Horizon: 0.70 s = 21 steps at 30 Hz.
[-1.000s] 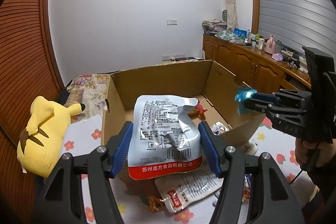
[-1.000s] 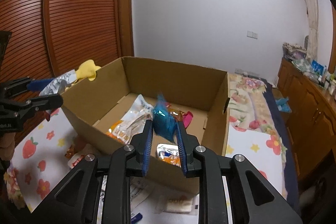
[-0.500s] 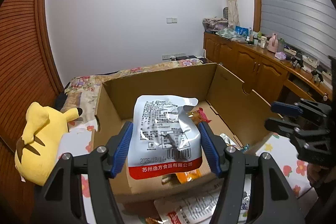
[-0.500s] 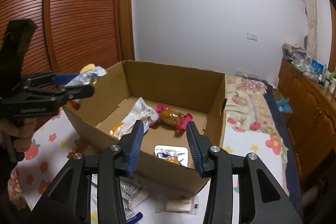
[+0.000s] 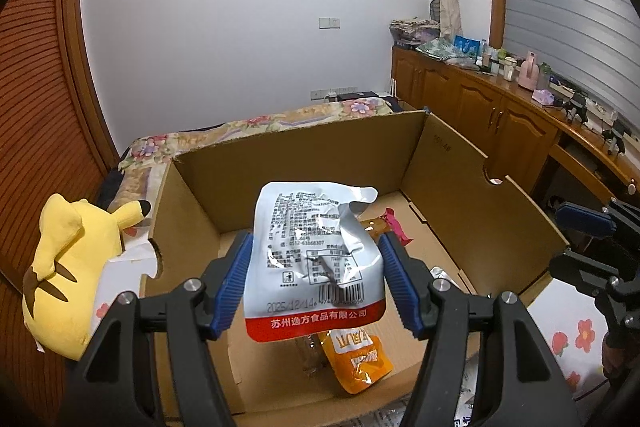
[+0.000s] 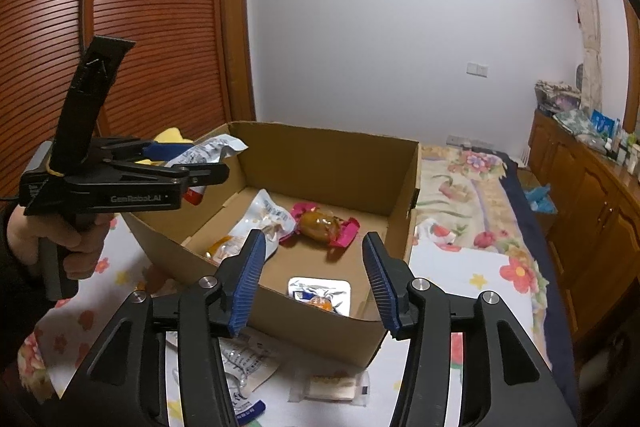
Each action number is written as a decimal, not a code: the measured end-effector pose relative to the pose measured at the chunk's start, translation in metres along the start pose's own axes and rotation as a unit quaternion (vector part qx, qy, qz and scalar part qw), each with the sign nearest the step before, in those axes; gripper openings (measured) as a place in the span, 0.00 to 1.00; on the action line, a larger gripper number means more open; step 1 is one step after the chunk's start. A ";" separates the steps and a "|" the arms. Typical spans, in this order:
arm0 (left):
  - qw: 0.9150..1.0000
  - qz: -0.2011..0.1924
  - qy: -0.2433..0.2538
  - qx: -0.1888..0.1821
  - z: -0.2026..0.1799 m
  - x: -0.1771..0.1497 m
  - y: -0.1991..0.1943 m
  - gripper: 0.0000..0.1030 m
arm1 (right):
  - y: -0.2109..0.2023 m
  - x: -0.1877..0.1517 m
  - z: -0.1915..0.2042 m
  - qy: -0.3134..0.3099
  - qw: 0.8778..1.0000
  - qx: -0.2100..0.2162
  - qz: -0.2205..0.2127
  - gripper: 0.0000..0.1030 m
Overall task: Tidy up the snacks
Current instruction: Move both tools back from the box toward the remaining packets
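Observation:
My left gripper (image 5: 315, 238) is shut on a silver snack pouch (image 5: 308, 219) with a red bottom band and holds it above the open cardboard box (image 5: 300, 147). In the right wrist view that left gripper (image 6: 200, 163) and the pouch (image 6: 208, 147) hang over the box's left wall. My right gripper (image 6: 313, 235) stands over the near wall of the box (image 6: 328, 163), its jaws opening with nothing between them. In the box lie an orange pouch (image 5: 356, 355), a pink-wrapped candy (image 6: 320, 223), a white pouch (image 6: 264, 219) and a silver packet (image 6: 319, 293).
A yellow plush toy (image 5: 68, 267) sits left of the box. Loose snack packets (image 6: 240, 359) and a small flat packet (image 6: 332, 385) lie on the floral sheet in front of the box. Wooden cabinets (image 5: 500, 115) line the right wall. A person's hand (image 6: 60, 239) grips the left tool.
My left gripper has carried the silver pouch forward over the box. My right gripper has opened, and the blue packet it held is no longer between its fingers.

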<state>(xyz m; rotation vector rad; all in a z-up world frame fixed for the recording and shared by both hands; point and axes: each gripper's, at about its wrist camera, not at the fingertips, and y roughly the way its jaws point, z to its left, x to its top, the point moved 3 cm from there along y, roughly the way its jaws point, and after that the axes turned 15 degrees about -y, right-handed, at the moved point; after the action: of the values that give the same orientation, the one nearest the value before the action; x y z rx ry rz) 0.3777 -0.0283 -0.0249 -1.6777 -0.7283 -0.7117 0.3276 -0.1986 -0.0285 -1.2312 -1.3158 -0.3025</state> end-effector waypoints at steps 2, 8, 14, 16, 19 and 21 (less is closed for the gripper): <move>1.000 0.002 -0.001 0.003 0.001 -0.001 0.003 0.63 | 0.003 -0.001 -0.001 0.002 1.000 0.000 0.003 0.52; 1.000 0.002 -0.004 0.003 0.005 -0.004 0.000 0.64 | 0.004 -0.003 -0.001 0.001 1.000 -0.004 0.006 0.54; 1.000 -0.002 -0.007 -0.007 0.006 -0.016 -0.023 0.65 | -0.008 -0.001 0.005 -0.002 1.000 -0.007 0.006 0.55; 1.000 -0.005 -0.006 -0.011 0.007 -0.022 -0.035 0.66 | -0.015 0.000 0.008 -0.002 1.000 -0.007 0.004 0.56; 1.000 -0.011 -0.001 -0.016 0.009 -0.031 -0.054 0.68 | -0.027 0.001 0.016 -0.002 1.000 -0.007 0.002 0.57; 1.000 -0.015 0.002 -0.019 0.010 -0.039 -0.068 0.69 | -0.037 0.000 0.024 -0.003 1.000 -0.006 0.001 0.58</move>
<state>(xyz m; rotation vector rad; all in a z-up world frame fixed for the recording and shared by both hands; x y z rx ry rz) 0.3011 -0.0092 -0.0158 -1.7018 -0.7434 -0.7536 0.2859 -0.1936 -0.0150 -1.2442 -1.3194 -0.3045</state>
